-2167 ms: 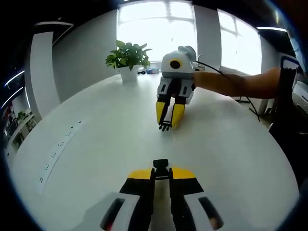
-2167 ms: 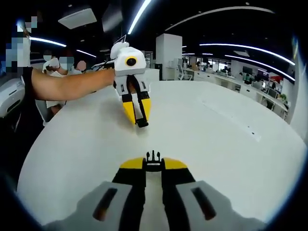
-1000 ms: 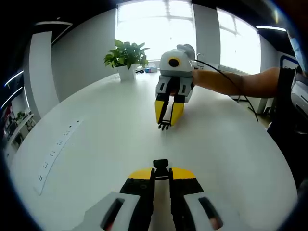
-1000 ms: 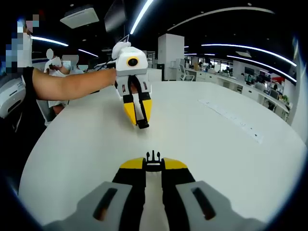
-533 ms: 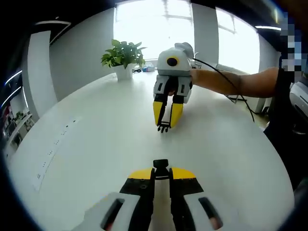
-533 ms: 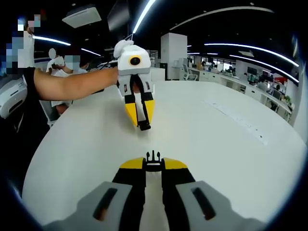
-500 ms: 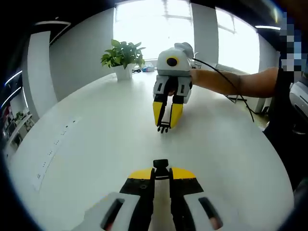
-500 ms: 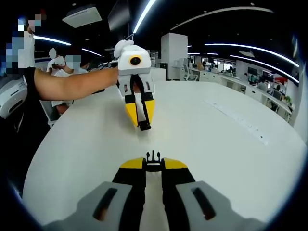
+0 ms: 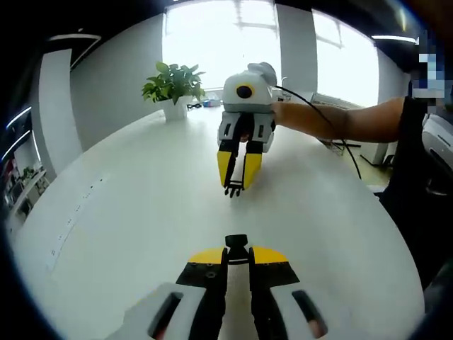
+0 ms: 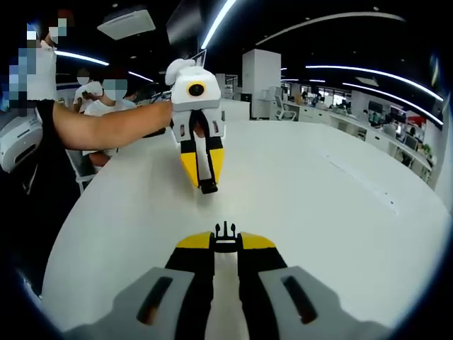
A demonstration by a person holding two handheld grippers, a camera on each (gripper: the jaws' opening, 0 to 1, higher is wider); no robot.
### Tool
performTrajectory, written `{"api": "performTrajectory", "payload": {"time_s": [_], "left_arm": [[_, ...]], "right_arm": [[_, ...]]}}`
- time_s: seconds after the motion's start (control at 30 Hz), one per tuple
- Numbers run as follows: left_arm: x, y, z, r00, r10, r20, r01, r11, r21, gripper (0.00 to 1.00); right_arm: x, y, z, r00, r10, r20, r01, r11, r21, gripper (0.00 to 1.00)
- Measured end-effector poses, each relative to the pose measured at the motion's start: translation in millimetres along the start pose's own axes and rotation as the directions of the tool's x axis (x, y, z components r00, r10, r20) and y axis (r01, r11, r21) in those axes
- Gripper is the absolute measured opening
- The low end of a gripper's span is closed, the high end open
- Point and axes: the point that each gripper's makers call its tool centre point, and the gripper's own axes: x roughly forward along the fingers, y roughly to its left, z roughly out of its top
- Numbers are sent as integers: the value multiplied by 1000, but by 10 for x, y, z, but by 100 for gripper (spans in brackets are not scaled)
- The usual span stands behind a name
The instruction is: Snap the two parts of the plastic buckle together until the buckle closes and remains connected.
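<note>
Left claw (image 9: 236,249) clenched on the socket half of the buckle (image 9: 236,243), a small black block poking out past the yellow tips. Right claw (image 10: 225,236) clenched too, gripping the pronged half (image 10: 225,229), its little black tines pointing straight ahead.

Facing each other across the white counter (image 9: 141,205), tip to tip. Seen from the left gripper view, the right claw (image 9: 234,185) sits farther off and a touch left of centre, angled down, prongs (image 9: 233,190) aimed back this way. Seen from the right gripper view, the left claw (image 10: 206,183) likewise hangs ahead and slightly left, socket (image 10: 208,188) low at its tips, a bare forearm (image 10: 106,124) reaching in behind it.

Both halves apart, clear counter between them, neither touching the other. Long axes roughly in line but not quite, by the look of it: each partner sits off centre to the left. Judged from here: a closing push along that shared line, with a small sideways correction so tines meet the socket mouth squarely. Potted plant (image 9: 171,88) far back, out of the way.
</note>
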Motion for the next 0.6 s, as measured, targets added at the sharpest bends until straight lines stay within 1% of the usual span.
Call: {"api": "performTrajectory", "payload": {"time_s": [0.23,0.6], "left_arm": [[-69,-78,2,1000,7,-4,-7,1000,4,9],[-124,-127,-1,1000,12,-4,-12,1000,6,9]], "right_arm": [[-45,73,29,1000,-4,2,4,1000,-10,11],[-58,179,61,1000,-2,-3,2,1000,-18,11]]}}
